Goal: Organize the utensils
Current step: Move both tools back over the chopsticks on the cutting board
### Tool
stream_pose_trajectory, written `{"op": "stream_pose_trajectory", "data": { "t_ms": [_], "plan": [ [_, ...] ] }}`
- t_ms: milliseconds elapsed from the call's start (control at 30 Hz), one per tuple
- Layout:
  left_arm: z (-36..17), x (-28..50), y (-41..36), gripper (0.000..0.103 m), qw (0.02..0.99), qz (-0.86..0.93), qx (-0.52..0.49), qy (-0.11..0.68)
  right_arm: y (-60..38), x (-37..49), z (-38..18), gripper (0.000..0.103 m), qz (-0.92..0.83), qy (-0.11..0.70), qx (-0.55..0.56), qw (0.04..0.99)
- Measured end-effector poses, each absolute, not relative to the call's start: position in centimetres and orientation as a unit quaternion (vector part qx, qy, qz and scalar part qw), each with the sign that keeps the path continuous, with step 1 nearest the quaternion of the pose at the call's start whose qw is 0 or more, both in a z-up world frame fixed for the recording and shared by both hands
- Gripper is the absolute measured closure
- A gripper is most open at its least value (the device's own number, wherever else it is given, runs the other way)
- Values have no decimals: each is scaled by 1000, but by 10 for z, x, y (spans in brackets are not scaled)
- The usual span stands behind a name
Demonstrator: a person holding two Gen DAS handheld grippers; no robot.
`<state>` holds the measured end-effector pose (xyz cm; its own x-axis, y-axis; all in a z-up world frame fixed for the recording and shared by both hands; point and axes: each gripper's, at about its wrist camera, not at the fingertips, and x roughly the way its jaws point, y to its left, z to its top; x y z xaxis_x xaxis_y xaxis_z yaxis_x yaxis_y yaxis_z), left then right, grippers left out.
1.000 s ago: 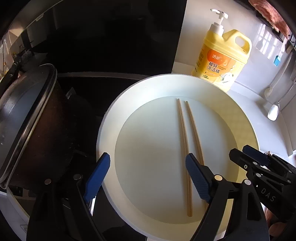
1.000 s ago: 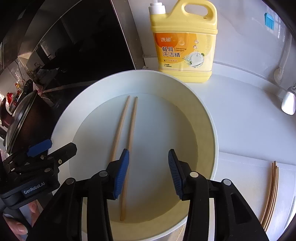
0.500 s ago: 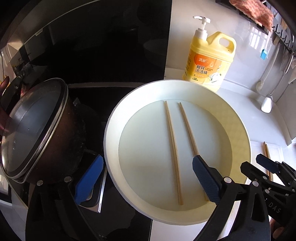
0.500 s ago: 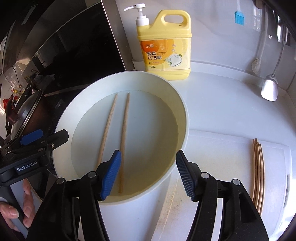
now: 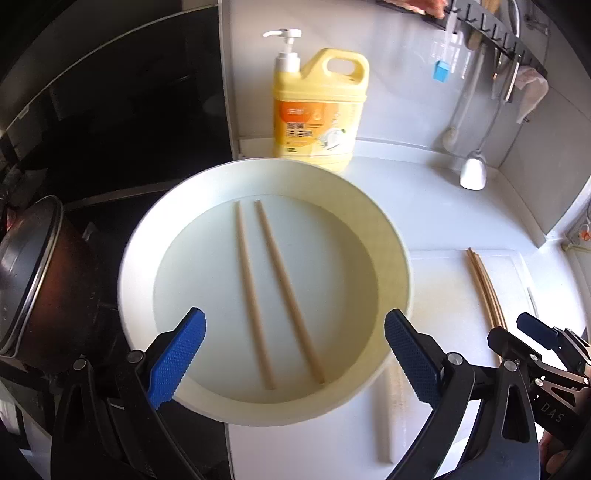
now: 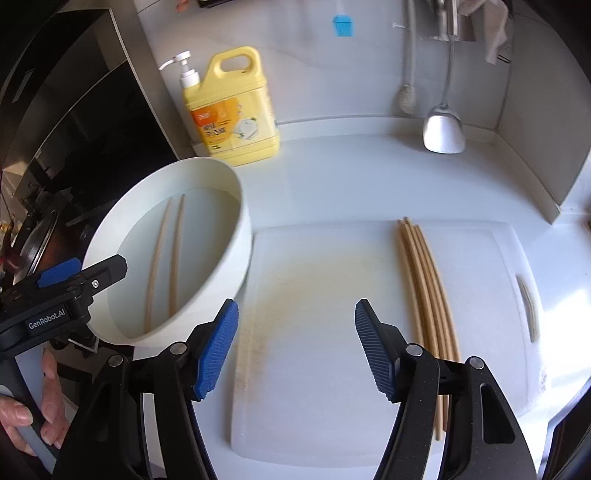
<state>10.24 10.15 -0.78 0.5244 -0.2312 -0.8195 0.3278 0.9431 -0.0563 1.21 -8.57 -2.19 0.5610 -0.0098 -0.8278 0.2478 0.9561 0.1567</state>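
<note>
Two wooden chopsticks (image 5: 280,291) lie side by side in a round white basin (image 5: 395,266); both also show in the right wrist view, the chopsticks (image 6: 166,266) inside the basin (image 6: 225,266). My left gripper (image 5: 295,354) is open and empty, held above the basin's near rim. Several more chopsticks (image 6: 424,295) lie bundled on a white cutting board (image 6: 314,332); the bundle also shows in the left wrist view (image 5: 484,284). My right gripper (image 6: 295,350) is open and empty above the board, left of the bundle.
A yellow detergent jug (image 6: 229,110) stands behind the basin by the wall. A lidded pot (image 5: 33,273) sits on the dark stove at the left. A ladle (image 6: 443,129) and a blue brush (image 6: 343,26) hang on the back wall.
Both grippers have drawn back and up from the basin. My right gripper has swung right over the cutting board and opened wider. The two chopsticks stay in the basin.
</note>
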Motion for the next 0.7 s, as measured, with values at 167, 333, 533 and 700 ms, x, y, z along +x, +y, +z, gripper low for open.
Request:
{"op": "stream_pose_trajectory", "data": {
  "t_ms": [167,333,533,700],
  "plan": [
    [-3,82,58,7,868,-195,56,454,-132,-25,-18,40,-119,454,140,872],
    [-1,57,16,7,865,-208,55,453,-182,-59,-22,40,-138,450,144,870],
    [-3,26,-23,7,867,-178,40,464,-236,-85,-30,40,-111,452,143,874],
    [-8,0,-42,7,873,-133,39,467,-263,-92,-42,40,-84,450,135,879]
  ]
}}
